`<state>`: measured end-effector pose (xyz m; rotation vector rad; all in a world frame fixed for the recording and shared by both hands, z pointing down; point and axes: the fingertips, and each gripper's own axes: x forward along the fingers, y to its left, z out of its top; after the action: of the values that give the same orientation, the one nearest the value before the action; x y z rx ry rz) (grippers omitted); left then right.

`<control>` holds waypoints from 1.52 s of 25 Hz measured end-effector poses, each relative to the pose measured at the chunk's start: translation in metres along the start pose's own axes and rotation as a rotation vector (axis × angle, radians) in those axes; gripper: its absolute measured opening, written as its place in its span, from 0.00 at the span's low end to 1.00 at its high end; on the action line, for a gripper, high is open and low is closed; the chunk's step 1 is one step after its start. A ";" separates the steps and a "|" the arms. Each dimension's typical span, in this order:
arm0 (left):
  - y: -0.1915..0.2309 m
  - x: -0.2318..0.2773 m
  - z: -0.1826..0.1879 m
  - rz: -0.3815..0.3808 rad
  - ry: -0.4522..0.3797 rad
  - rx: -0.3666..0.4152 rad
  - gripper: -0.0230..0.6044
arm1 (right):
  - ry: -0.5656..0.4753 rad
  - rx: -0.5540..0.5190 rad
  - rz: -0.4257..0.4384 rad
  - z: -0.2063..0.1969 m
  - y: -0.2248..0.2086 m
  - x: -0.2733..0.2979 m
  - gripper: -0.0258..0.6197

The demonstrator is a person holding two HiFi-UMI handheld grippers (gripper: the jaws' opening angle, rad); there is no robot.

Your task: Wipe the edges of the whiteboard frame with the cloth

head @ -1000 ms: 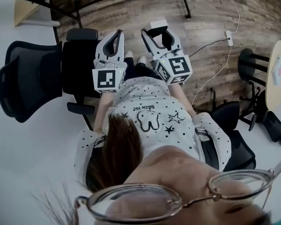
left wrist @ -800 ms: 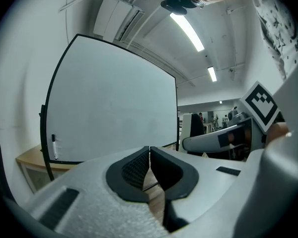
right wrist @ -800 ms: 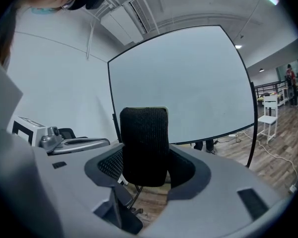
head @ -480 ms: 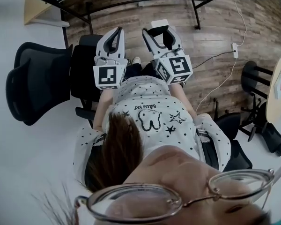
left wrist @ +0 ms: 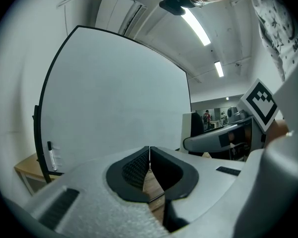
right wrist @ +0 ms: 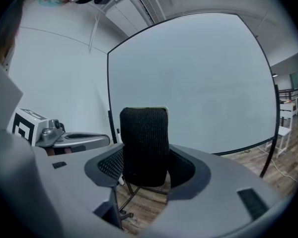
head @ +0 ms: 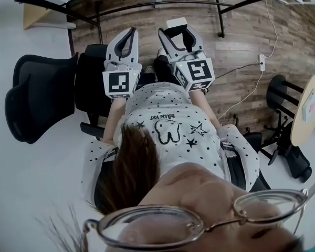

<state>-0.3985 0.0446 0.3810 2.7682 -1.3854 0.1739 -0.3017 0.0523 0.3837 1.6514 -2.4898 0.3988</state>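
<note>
My right gripper (head: pixel 177 29) is shut on the cloth (right wrist: pixel 144 143), a dark knit-textured pad with a pale back that stands upright between the jaws. In the head view only its white end (head: pixel 177 22) shows. My left gripper (head: pixel 127 37) is held beside it, shut, with nothing between the jaws (left wrist: pixel 149 156). The whiteboard (right wrist: pixel 198 83) fills both gripper views ahead, apart from both grippers. Its thin black frame (left wrist: pixel 41 108) runs round it. The bottom rail (head: pixel 147 3) crosses the top of the head view.
Two black office chairs (head: pixel 37 98) stand at my left, close to my legs. A marker (left wrist: pixel 51 155) sits at the board's lower left. At the right are a round wooden table (head: pixel 304 109), another black chair (head: pixel 254 140), and a white power strip (head: pixel 261 62) with its cable on the wooden floor.
Both grippers keep their hold and stay side by side. The view has shifted so the board's bottom rail and stand legs show more at the top; the chairs slid slightly.
</note>
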 end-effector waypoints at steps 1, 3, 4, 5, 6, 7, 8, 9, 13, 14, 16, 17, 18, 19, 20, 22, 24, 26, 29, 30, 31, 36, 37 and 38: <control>0.001 0.009 0.003 0.015 -0.003 -0.001 0.07 | 0.003 -0.004 0.013 0.004 -0.007 0.006 0.42; 0.004 0.023 0.006 0.046 -0.012 -0.008 0.07 | 0.007 -0.016 0.037 0.009 -0.021 0.017 0.42; 0.005 0.029 0.007 0.060 -0.018 -0.012 0.07 | 0.007 -0.023 0.047 0.011 -0.028 0.023 0.42; 0.006 0.036 0.008 0.072 -0.024 -0.015 0.07 | 0.007 -0.030 0.054 0.014 -0.034 0.029 0.42; 0.008 0.041 0.008 0.084 -0.029 -0.017 0.07 | 0.007 -0.035 0.060 0.016 -0.039 0.035 0.42; 0.010 0.045 0.008 0.097 -0.034 -0.019 0.07 | 0.007 -0.039 0.067 0.017 -0.043 0.040 0.42; 0.012 0.048 0.008 0.109 -0.038 -0.021 0.07 | 0.008 -0.042 0.073 0.018 -0.045 0.046 0.42; 0.015 0.050 0.008 0.121 -0.041 -0.022 0.07 | 0.009 -0.045 0.077 0.018 -0.047 0.050 0.42; 0.024 0.053 0.007 0.152 -0.045 -0.023 0.07 | 0.003 -0.044 0.090 0.021 -0.048 0.059 0.42; 0.025 0.054 0.008 0.157 -0.044 -0.023 0.07 | 0.002 -0.043 0.092 0.022 -0.048 0.059 0.42; 0.028 0.058 0.010 0.164 -0.046 -0.019 0.07 | 0.001 -0.043 0.092 0.024 -0.050 0.061 0.42; 0.031 0.060 0.011 0.164 -0.048 -0.016 0.07 | 0.002 -0.043 0.090 0.024 -0.051 0.063 0.42; 0.033 0.062 0.011 0.164 -0.050 -0.013 0.07 | 0.002 -0.042 0.087 0.025 -0.051 0.065 0.42; 0.036 0.063 0.011 0.163 -0.050 -0.012 0.07 | 0.001 -0.041 0.083 0.025 -0.051 0.066 0.42; 0.038 0.063 0.012 0.162 -0.050 -0.012 0.07 | -0.001 -0.041 0.080 0.026 -0.050 0.068 0.42; 0.045 0.064 0.013 0.161 -0.051 -0.012 0.07 | -0.005 -0.040 0.078 0.029 -0.046 0.074 0.42; 0.053 0.067 0.017 0.162 -0.053 -0.008 0.07 | -0.008 -0.040 0.081 0.033 -0.042 0.083 0.42; 0.064 0.069 0.021 0.165 -0.055 0.003 0.07 | -0.008 -0.046 0.086 0.036 -0.036 0.098 0.42; 0.094 0.061 0.020 0.187 -0.044 0.017 0.07 | 0.001 -0.071 0.104 0.034 -0.012 0.134 0.42; 0.108 0.055 0.018 0.200 -0.039 0.019 0.07 | 0.007 -0.083 0.112 0.031 -0.001 0.149 0.42; 0.123 0.049 0.015 0.214 -0.035 0.022 0.07 | 0.014 -0.094 0.119 0.029 0.010 0.164 0.42; 0.172 0.033 0.012 0.283 -0.018 0.042 0.07 | 0.033 -0.141 0.131 0.024 0.039 0.222 0.42; 0.180 0.028 0.011 0.298 -0.016 0.043 0.07 | 0.039 -0.142 0.127 0.022 0.044 0.232 0.42; 0.190 0.023 0.010 0.314 -0.016 0.042 0.07 | 0.049 -0.143 0.121 0.019 0.051 0.243 0.42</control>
<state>-0.5360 -0.0881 0.3714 2.5703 -1.8333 0.1932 -0.4431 -0.1494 0.4190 1.4268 -2.5251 0.2636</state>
